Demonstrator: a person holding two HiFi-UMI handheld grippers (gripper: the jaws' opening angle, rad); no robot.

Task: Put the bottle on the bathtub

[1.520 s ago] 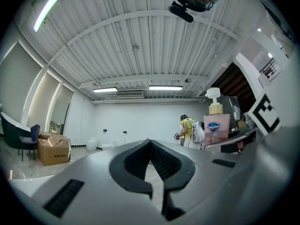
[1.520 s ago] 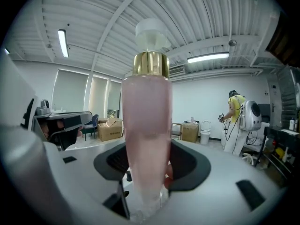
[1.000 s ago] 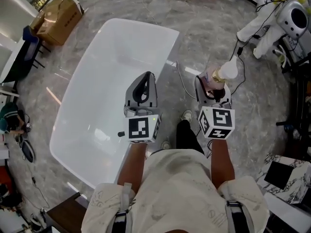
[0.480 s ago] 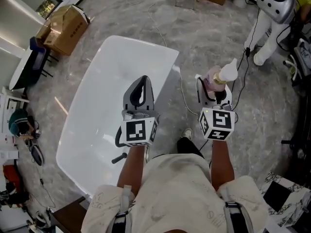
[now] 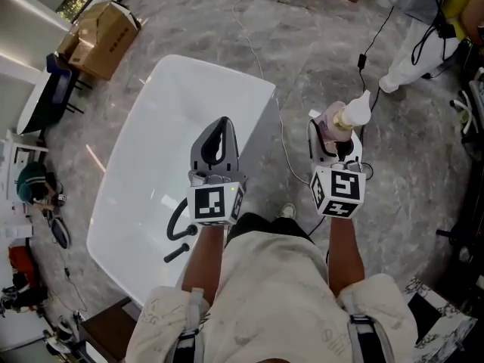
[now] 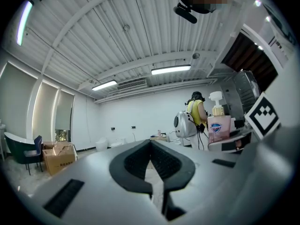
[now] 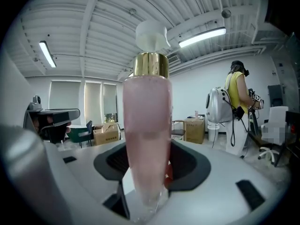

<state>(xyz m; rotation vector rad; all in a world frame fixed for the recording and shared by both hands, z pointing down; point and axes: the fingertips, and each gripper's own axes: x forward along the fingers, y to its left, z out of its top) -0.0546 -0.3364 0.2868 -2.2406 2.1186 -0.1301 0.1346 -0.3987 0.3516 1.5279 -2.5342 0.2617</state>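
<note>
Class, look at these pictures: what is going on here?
A person stands beside a bathtub with a hand-held gripper in each hand. The right hand-held gripper is clamped on a pink pump bottle, held upright above the floor beside it. The left hand-held gripper is shut and empty. The bottle is not yet on the bathtub.

Grey marbled floor (image 5: 423,165) all around. Cardboard box (image 5: 102,27) at upper left, dark chair (image 5: 45,97) just below it. In the left gripper view: white walls (image 6: 140,118), ribbed ceiling (image 6: 117,41) with lit strip lamps (image 6: 171,70), tall windows (image 6: 44,121) at left.
</note>
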